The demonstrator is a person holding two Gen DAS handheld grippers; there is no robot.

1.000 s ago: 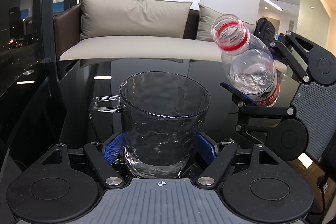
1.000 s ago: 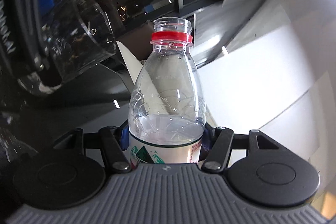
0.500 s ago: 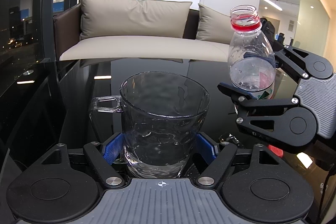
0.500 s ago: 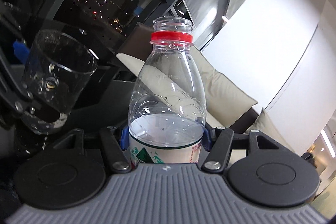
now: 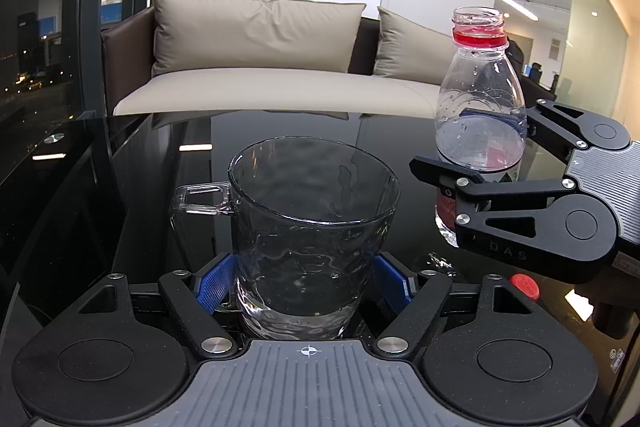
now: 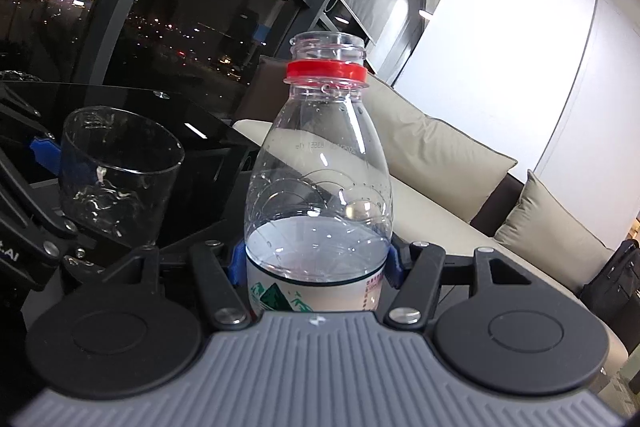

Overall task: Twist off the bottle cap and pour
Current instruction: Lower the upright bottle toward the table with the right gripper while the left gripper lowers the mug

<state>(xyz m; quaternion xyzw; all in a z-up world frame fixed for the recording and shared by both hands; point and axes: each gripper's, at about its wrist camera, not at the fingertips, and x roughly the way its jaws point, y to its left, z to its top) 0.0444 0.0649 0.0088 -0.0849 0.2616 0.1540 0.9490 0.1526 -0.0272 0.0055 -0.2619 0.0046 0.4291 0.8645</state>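
The clear plastic bottle [image 5: 480, 115] stands upright and uncapped, a red ring around its open neck, water filling its lower part up to the top of a label with a green mountain print. Its red cap [image 5: 524, 285] lies on the dark desk [image 5: 280, 131], near and below it. To the left, the clear glass mug [image 5: 312, 227] stands upright with some water, handle pointing left.

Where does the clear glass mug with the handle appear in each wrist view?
Left wrist: the clear glass mug sits centre foreground, between this camera's own tongs.
Right wrist: the mug is at the left edge, middle height.
Shared landmark: the uncapped clear plastic bottle with the red neck ring.
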